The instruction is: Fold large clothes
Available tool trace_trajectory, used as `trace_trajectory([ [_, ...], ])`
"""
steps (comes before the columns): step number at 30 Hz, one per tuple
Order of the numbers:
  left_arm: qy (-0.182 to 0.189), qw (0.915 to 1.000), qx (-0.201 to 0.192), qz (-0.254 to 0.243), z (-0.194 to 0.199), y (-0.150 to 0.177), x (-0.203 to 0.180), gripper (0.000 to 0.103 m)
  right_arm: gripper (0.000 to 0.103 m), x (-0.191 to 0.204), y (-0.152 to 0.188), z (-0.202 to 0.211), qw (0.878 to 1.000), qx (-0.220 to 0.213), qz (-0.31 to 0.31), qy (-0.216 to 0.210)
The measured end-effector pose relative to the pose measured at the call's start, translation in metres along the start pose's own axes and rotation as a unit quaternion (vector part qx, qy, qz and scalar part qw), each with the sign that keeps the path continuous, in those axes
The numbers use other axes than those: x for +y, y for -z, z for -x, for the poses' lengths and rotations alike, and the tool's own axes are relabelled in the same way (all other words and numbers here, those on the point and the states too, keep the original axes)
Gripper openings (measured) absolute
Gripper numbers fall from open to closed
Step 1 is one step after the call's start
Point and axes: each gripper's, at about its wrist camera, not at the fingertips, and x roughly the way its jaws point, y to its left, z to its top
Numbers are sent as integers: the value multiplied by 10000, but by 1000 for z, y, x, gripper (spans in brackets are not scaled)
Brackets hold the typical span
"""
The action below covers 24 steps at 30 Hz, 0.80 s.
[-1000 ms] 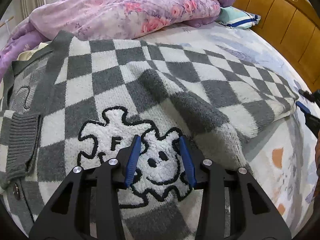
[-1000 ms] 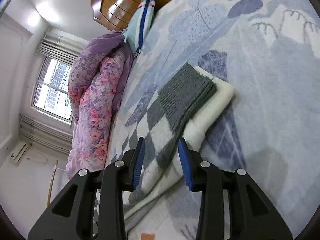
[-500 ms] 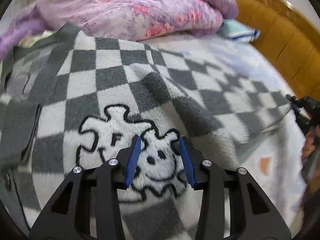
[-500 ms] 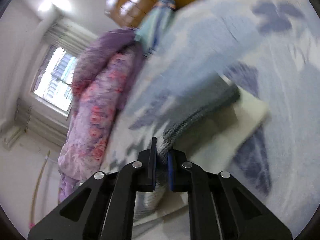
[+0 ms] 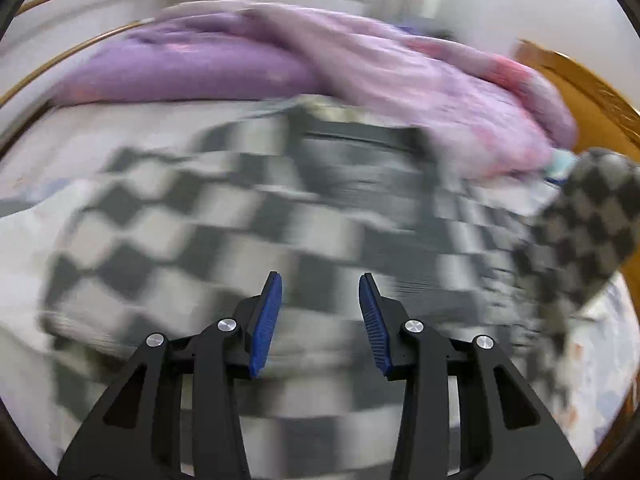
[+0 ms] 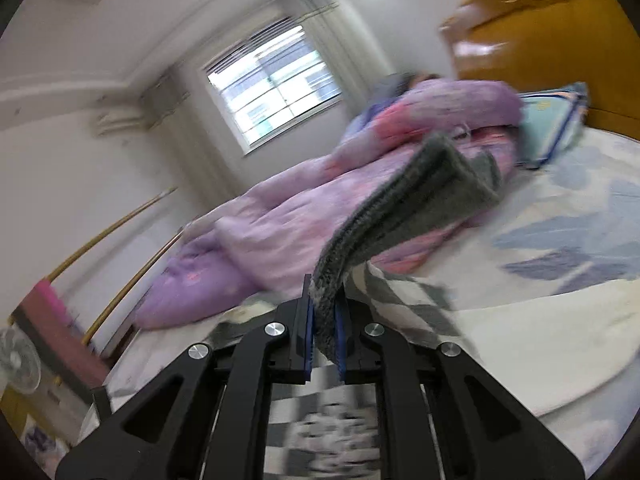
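A grey-and-white checkered cardigan (image 5: 208, 240) lies spread on the bed, blurred by motion. My left gripper (image 5: 320, 322) is open and empty, hovering over its middle. My right gripper (image 6: 323, 330) is shut on the cardigan's grey ribbed sleeve cuff (image 6: 416, 196) and holds it lifted off the bed. In the left wrist view the raised checkered sleeve (image 5: 580, 224) hangs in the air at the right. The rest of the cardigan (image 6: 404, 296) trails below the right gripper.
A purple floral quilt (image 5: 360, 68) is heaped along the far side of the bed. A wooden headboard (image 5: 592, 100) stands at the right, with a teal pillow (image 6: 552, 120) by it. The patterned bedsheet (image 6: 560, 248) lies to the right of the cardigan.
My right gripper closed on the sleeve cuff and lifted it up off the bed. My left gripper swung to look across the cardigan toward the window, staying open.
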Motion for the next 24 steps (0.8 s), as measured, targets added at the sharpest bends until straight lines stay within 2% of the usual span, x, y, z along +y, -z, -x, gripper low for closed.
trace_trajectory([
  [2,-420,9987,118,268,-4,1,38,41,8,28,12,-27,9996,250,18,-118],
  [5,-435,9963,642,366,-21,7,70,41,8,66,32,-66,9980,566,19,-291],
  [7,-173,9958,786,428,-27,11,87,41,8,94,52,-91,9959,808,180,-354],
  [10,356,9968,508,511,-7,11,98,41,8,137,84,-116,9914,1125,601,-282],
  [13,466,9978,349,302,10,10,103,41,8,177,128,-156,9814,1570,1105,-81],
  [16,564,9972,374,304,19,9,113,41,10,191,165,-188,9679,2010,1490,239],
  [19,617,9969,365,311,22,7,120,41,13,205,202,-202,9550,2291,1826,466],
  [21,685,9962,387,372,22,8,126,41,17,202,222,-214,9421,2664,1953,577],
  [23,686,9958,417,452,21,12,128,41,27,202,226,-211,9421,2615,2049,455],
  [24,695,9958,407,435,22,12,128,41,29,201,224,-207,9440,2579,2020,391],
])
